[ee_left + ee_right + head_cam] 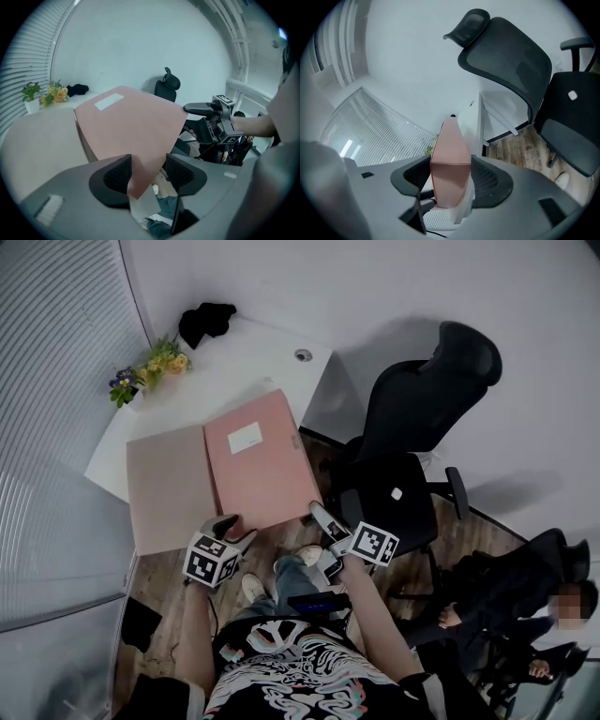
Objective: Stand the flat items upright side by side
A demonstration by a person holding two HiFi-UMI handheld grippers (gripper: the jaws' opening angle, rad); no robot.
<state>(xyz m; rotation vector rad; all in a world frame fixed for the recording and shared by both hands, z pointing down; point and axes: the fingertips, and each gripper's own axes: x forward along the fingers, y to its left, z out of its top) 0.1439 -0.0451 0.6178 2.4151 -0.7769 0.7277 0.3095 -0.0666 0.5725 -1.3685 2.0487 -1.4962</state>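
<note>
A pink box file (pixel 258 460) with a white label lies on the white table (pixel 253 357), next to a flat beige folder (pixel 164 486) on its left. My left gripper (pixel 228 523) holds the file's near left corner and my right gripper (pixel 319 514) holds its near right corner. In the left gripper view the pink file (pixel 131 122) rises out of the left gripper (pixel 147 173), its corner wedged between the pads, with the beige folder (pixel 37 140) beside it. The right gripper (pixel 450 176) clamps the pink file (pixel 450 150) edge-on, filling the gap.
Potted flowers (pixel 150 365) and a black object (pixel 206 322) sit at the table's far end. A black office chair (pixel 422 413) stands right of the table over a wooden floor. A seated person (pixel 553 615) is at the lower right.
</note>
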